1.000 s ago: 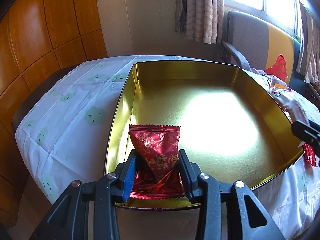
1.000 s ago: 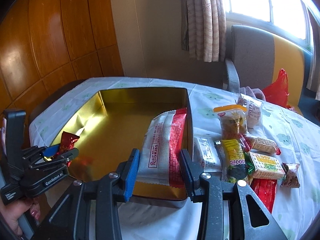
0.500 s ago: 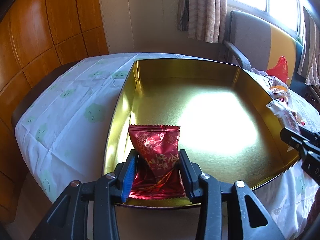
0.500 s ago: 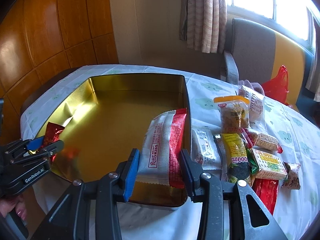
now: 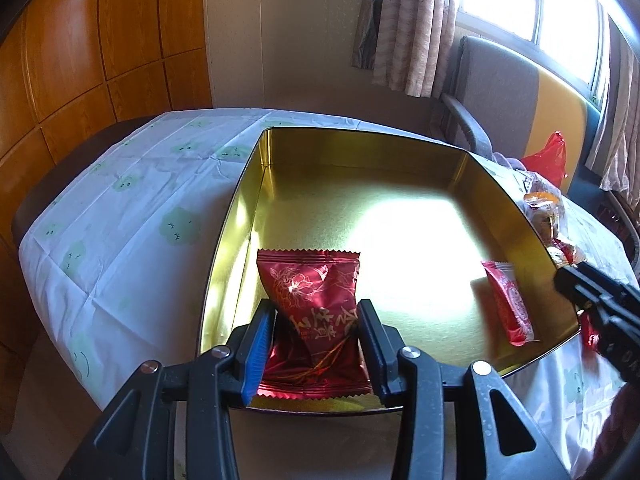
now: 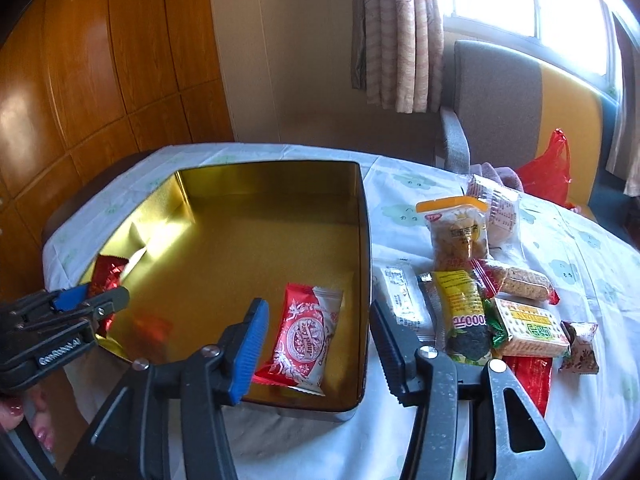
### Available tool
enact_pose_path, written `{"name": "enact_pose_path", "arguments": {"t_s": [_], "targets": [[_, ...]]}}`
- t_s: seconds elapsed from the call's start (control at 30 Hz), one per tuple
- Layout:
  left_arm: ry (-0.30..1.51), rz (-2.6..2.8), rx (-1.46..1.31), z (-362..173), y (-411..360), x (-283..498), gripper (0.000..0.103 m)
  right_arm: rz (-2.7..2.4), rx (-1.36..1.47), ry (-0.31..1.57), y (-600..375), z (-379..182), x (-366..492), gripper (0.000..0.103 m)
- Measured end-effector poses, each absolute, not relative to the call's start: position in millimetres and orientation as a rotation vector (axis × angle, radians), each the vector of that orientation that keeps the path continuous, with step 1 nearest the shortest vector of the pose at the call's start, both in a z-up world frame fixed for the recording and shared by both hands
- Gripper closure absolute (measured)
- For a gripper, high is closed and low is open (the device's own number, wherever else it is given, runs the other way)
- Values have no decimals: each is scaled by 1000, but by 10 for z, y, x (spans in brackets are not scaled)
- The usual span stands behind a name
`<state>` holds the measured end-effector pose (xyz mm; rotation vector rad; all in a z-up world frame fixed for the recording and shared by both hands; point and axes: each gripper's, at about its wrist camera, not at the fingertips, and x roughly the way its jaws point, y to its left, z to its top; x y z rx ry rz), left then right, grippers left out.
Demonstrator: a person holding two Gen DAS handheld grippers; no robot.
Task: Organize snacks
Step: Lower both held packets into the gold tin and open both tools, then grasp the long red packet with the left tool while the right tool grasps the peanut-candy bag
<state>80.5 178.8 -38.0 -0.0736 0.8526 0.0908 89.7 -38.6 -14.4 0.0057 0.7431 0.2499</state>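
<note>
A gold tin [image 5: 360, 140] stands open on the clothed table. My left gripper [image 5: 316, 308] is at the tin's near left corner. Its jaws are easing open, but the pads still touch a red foil packet [image 5: 312, 296] that pokes out past the fingertips. The same gripper [image 6: 96, 300] and packet [image 6: 108, 276] show at the left of the right wrist view. My right gripper [image 6: 318, 306] hangs over the tin's [image 6: 364, 240] near right corner, its jaws opening. A red and white packet [image 6: 306, 336] lies flat and loose on the tin floor below it. That packet [image 5: 508, 304] and the right gripper [image 5: 592, 292] show again in the left wrist view.
Several snack packets lie on the cloth right of the tin: an orange-topped bag [image 6: 456, 232], a yellow and black packet [image 6: 464, 312], a cracker pack [image 6: 528, 328]. A chair [image 6: 492, 92] with a red plastic bag [image 6: 548, 172] stands behind. A person's fingers [image 6: 24, 424] hold the left gripper.
My right gripper's jaws have spread, and the red and white packet has dropped from them onto the tin floor. The left jaws widened slightly around the red foil packet, which stays put.
</note>
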Motion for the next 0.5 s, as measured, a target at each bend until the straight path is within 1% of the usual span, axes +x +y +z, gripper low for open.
{"name": "enact_pose_path", "arguments": {"t_s": [0.23, 0.3, 0.33, 0.37, 0.5], "targets": [[841, 135, -42, -377, 1790, 806, 59, 225, 71, 710, -562, -34, 788, 50], [821, 142, -27, -351, 1787, 794, 52, 210, 100, 704, -646, -19, 750, 50], [811, 138, -28, -335, 1787, 785, 46, 199, 115, 702, -700, -13, 732, 49], [805, 133, -33, -323, 1788, 780, 42, 191, 129, 701, -749, -13, 716, 48], [788, 105, -67, -280, 1789, 746, 42, 148, 175, 706, -960, -38, 656, 47]]}}
